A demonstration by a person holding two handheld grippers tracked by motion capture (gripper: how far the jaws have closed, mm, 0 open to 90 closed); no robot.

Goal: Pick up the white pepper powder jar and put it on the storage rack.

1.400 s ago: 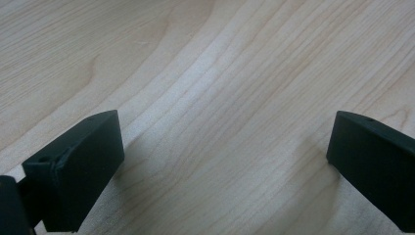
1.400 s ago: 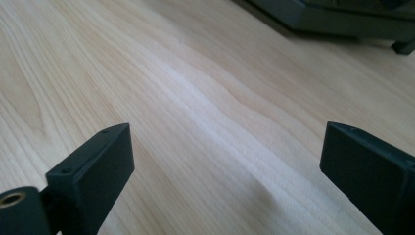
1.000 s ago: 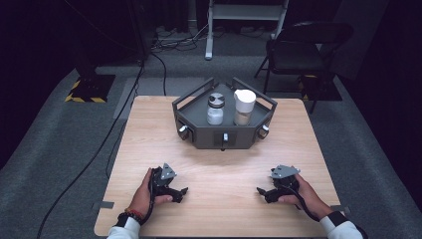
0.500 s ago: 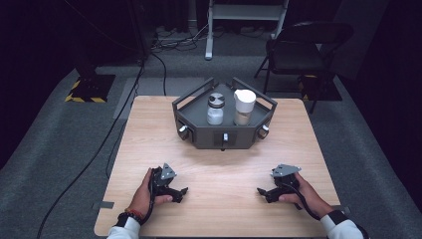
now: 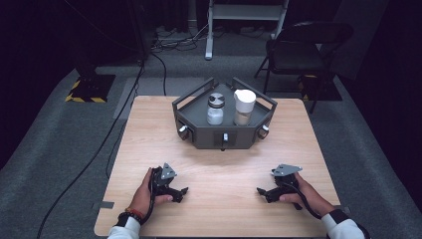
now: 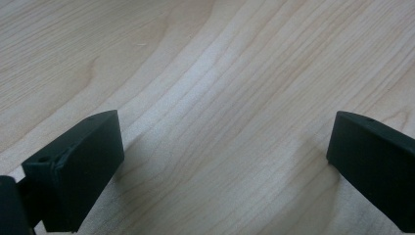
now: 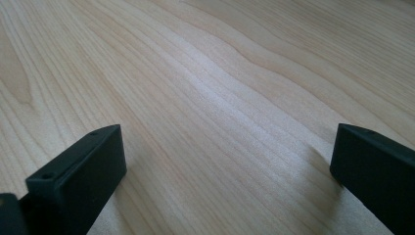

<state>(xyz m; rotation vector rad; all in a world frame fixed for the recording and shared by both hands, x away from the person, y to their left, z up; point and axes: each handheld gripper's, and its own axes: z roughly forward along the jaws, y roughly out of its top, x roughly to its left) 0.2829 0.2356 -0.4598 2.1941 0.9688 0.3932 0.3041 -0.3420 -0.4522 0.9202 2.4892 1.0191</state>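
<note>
Two grippers rest near the front edge of the table (image 5: pixel 149 129), jaws spread wide and holding nothing: the left gripper (image 5: pixel 182 193) toward the front left corner, the right gripper (image 5: pixel 263 193) toward the front right corner, each pointing inward at the other. In the two gripper views only bare wood grain lies between the black jaws. The things nearest to them stand well apart, toward the back edge, in a dark angular tray (image 5: pixel 199 137) set at the table's middle. A clear jar (image 5: pixel 215 110) with a grey lid stands upright in the tray's left part; a white-topped cup (image 5: pixel 244 107) with a tan base stands just beside it on the right. The jar lies forward and right of the left gripper, the cup forward and left of the right gripper, so each hand seems about equally placed for its own side. Both stand with long axis vertical, which likely suits a grasp from the side.
</note>
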